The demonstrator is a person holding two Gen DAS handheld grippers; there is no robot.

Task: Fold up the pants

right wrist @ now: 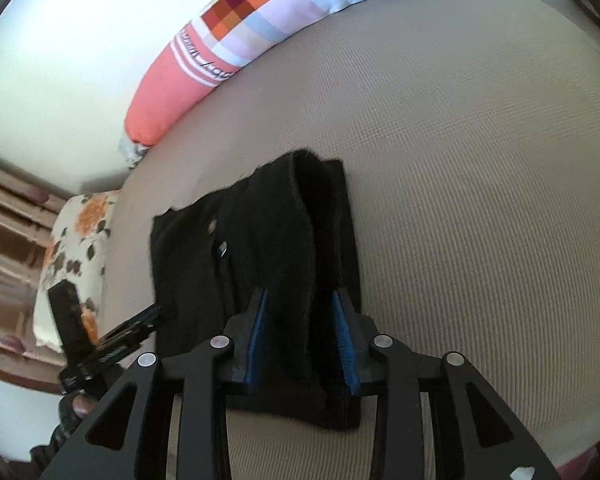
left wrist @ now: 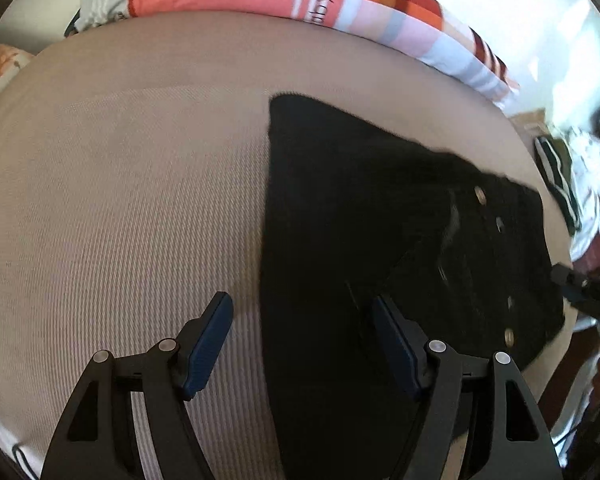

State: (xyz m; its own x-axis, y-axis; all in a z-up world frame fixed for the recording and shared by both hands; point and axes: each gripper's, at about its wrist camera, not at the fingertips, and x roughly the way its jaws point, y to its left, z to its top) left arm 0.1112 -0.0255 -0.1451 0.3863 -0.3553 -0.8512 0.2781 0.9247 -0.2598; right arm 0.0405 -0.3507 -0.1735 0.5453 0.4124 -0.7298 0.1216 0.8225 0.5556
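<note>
Right wrist alone shows raised ridge in pants (right wrist: pixel 260 248).

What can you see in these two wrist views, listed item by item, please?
pants: one, black with metal buttons, folded on the bed
bed cover: one, beige ribbed, under everything
long pillow: one, coral with checked patches, along the far edge
floral pillow: one, white with orange flowers, at the bed's end
clothes pile: mixed white and green, beside the bed
left gripper: black with blue pads, open over the pants' edge
right gripper: black with blue pads, jaws apart astride a raised fold
</note>
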